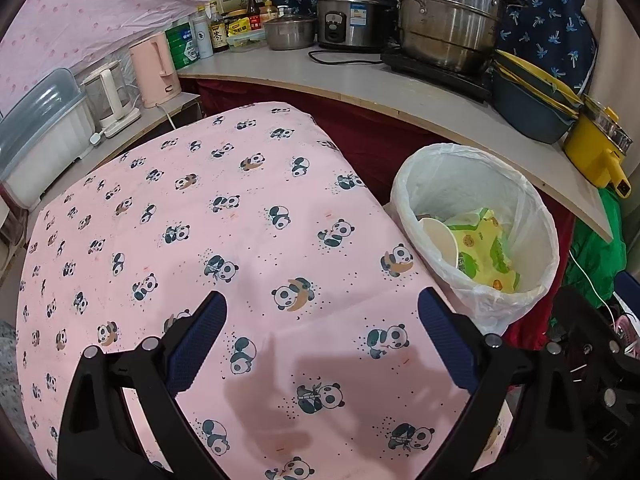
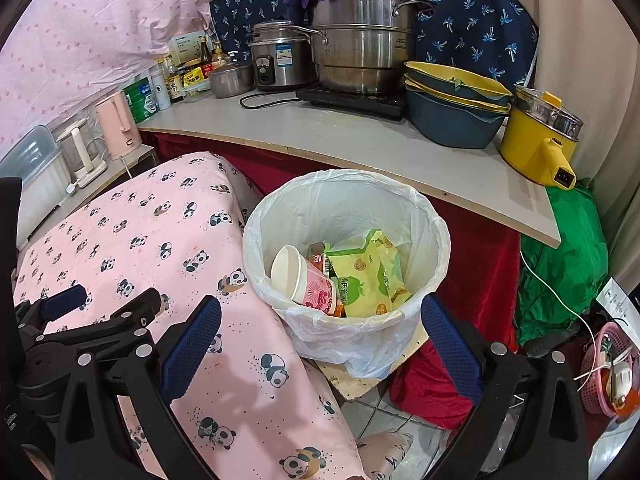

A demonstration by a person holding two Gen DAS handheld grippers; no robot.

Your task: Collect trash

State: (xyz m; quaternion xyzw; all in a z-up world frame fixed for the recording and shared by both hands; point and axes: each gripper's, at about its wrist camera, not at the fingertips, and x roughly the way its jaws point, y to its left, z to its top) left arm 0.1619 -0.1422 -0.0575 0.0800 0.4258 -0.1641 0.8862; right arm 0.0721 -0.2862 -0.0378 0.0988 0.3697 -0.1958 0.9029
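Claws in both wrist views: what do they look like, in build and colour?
Both look alike. The left claw has two black plastic arms with triangular cut-outs and round silver rivets, each ending in a dark blue finger pad with a fine mesh texture. The right claw has the same build. No cables, markings or sleeves show on either.

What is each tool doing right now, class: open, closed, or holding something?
Left tool: open, holding nothing, over the cloth.
Right tool: open, holding nothing, facing the bin.
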